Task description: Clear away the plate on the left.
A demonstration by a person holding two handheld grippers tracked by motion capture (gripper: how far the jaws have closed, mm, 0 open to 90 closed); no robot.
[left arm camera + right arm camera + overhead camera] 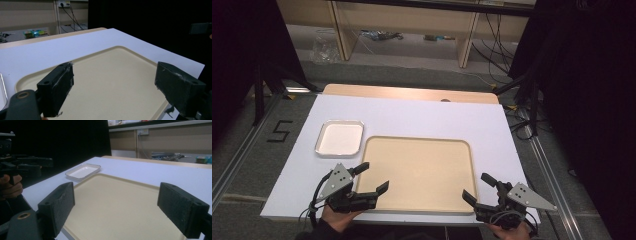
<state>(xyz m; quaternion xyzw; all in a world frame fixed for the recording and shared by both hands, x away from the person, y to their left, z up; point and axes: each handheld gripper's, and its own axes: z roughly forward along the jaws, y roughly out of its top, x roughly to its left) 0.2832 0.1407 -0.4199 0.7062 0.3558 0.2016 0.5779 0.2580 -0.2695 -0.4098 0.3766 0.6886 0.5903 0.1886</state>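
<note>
A large beige tray (pixel 418 172) lies empty on the white tabletop (pixel 412 112). A small white dish (pixel 340 137) with a metal rim sits just beyond the tray's far left corner, also empty. My left gripper (pixel 372 177) hovers open at the tray's near left corner, jaws wide apart with nothing between them (pixel 115 87). At the tray's near right corner my right gripper (pixel 479 187) stands open too, nothing between its jaws (pixel 116 207). The right gripper view also shows the white dish (pixel 83 171) and the left hand with its gripper (pixel 22 166) at the far left.
The table's wooden back edge (pixel 412 92) runs behind the white top. Beyond it stand wooden shelf legs (pixel 464 45) with cables and a plastic bag (pixel 324 47) on the floor. Dark curtains flank both sides. A "5" mark (pixel 279 131) is taped on the floor at left.
</note>
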